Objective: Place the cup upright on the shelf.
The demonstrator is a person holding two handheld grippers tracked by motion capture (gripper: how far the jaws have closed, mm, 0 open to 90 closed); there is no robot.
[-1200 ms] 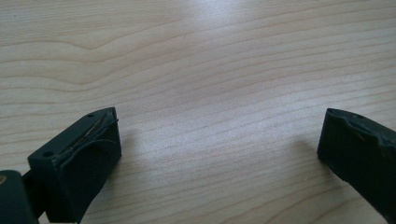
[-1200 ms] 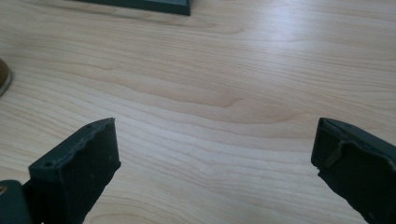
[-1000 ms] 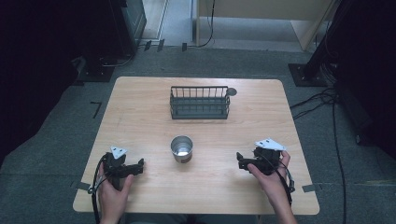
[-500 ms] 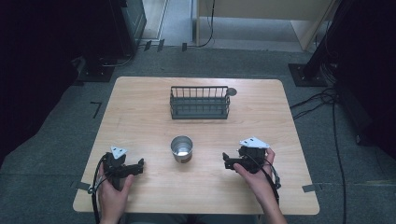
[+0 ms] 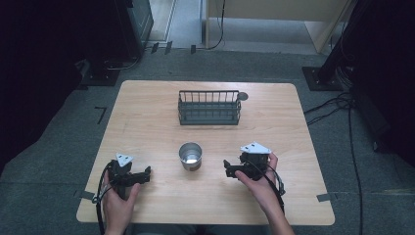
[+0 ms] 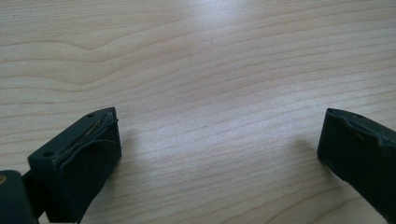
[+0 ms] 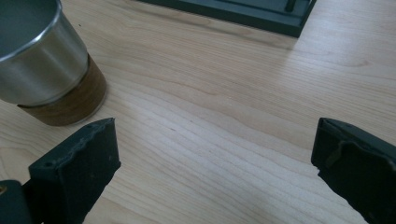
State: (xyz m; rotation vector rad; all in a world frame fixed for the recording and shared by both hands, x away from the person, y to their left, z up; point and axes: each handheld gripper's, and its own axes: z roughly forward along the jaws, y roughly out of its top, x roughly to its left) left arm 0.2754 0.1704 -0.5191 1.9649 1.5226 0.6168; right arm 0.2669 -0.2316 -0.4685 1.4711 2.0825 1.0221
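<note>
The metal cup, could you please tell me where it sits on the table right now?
In the high view the metal cup stands near the table's front middle, between the left gripper and the right gripper, with the wire basket behind it.

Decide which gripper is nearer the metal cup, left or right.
Right. The right gripper sits just right of the metal cup, jaws apart; the left gripper sits farther off, at its near left.
</note>
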